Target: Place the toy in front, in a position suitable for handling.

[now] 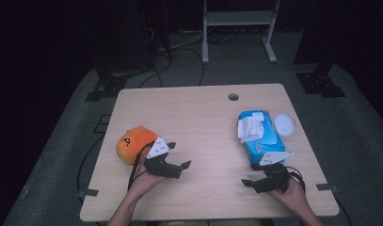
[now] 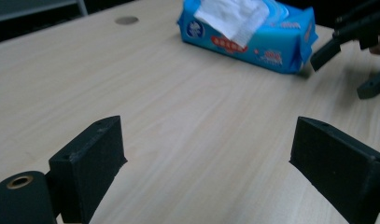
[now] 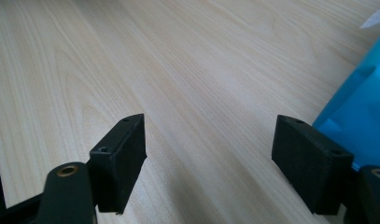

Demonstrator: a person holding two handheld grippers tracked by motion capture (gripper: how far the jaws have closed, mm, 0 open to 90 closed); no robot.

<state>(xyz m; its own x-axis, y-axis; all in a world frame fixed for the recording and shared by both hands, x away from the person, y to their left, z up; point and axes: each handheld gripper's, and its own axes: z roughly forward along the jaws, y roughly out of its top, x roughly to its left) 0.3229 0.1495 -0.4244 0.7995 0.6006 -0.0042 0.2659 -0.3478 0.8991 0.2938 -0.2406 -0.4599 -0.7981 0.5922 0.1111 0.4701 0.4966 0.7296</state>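
Both your tongs stand released with nothing between the jaws: the left tongs (image 1: 176,155) hover low over the worktop (image 1: 203,117) just beside the orange plush (image 1: 131,142), and the right tongs (image 1: 255,175) sit near the front end of the blue tissue pack (image 1: 259,135). Judging by this, nothing has been gripped yet, so the work is at its start. The pack lies flat at the right side of the worktop, with a white tissue (image 1: 251,126) already sticking out of its top opening, and a round white lid (image 1: 284,124) rests just beside it. What seems left is to close on the tissue and draw it out, perhaps steadying the pack. From the left gripper view the pack (image 2: 253,35) carries a red label strip and a round logo, but the writing is too small to read.
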